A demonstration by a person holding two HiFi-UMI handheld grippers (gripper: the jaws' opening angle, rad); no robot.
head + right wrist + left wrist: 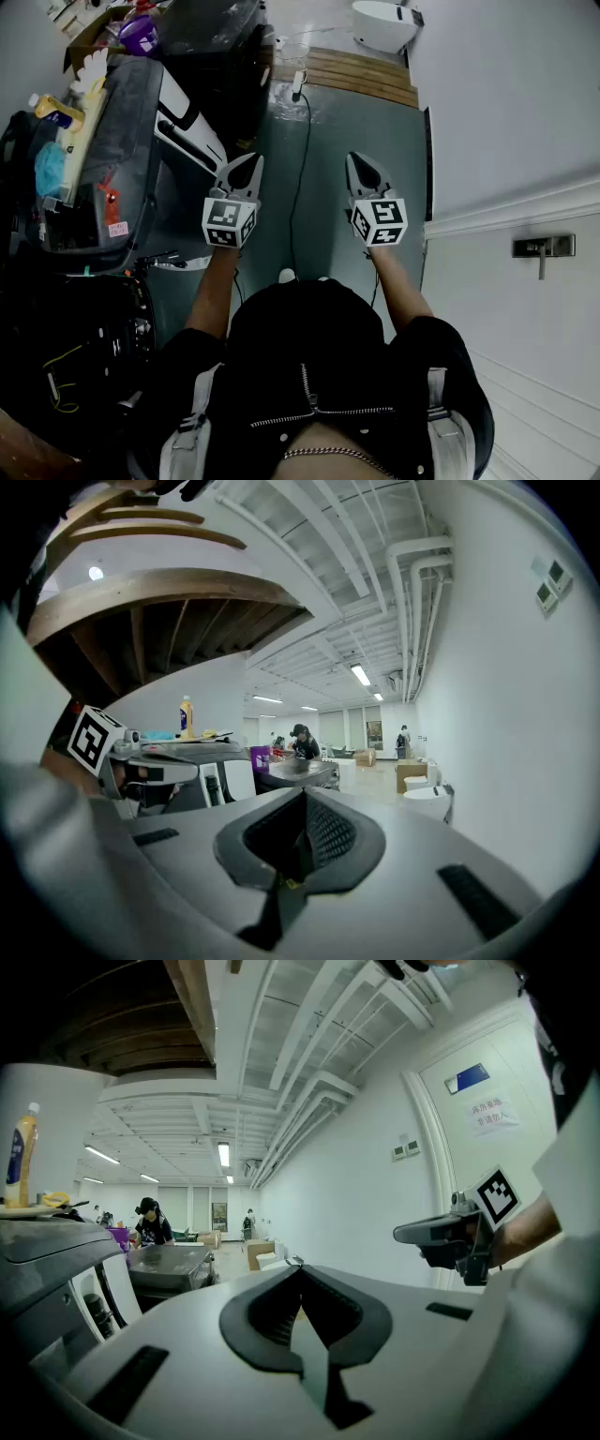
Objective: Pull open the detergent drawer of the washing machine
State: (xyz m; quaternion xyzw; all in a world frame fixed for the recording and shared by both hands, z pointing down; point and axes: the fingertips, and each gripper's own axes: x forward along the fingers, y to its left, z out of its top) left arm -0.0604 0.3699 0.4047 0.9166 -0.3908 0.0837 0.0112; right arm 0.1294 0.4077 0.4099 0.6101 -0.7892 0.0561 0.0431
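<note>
The washing machine point(108, 164) stands at the left in the head view, dark grey on top with clutter lying on it; its grey body and white trim point(56, 1269) also fill the left edge of the left gripper view. I cannot make out the detergent drawer. My left gripper point(250, 163) is held out over the floor to the right of the machine, clear of it, its tips point(300, 1269) meeting with nothing between them. My right gripper point(359, 161) hangs level beside it, shut and empty point(305, 796). Each gripper appears in the other's view: the right gripper point(417, 1233), the left gripper point(178, 772).
A yellow bottle point(52, 108) and other items lie on the machine top. A black cable point(302, 178) runs along the grey floor between the grippers. Ahead lie a wooden platform point(352, 75) and a white fixture point(382, 23). The white wall point(525, 141) is close on the right.
</note>
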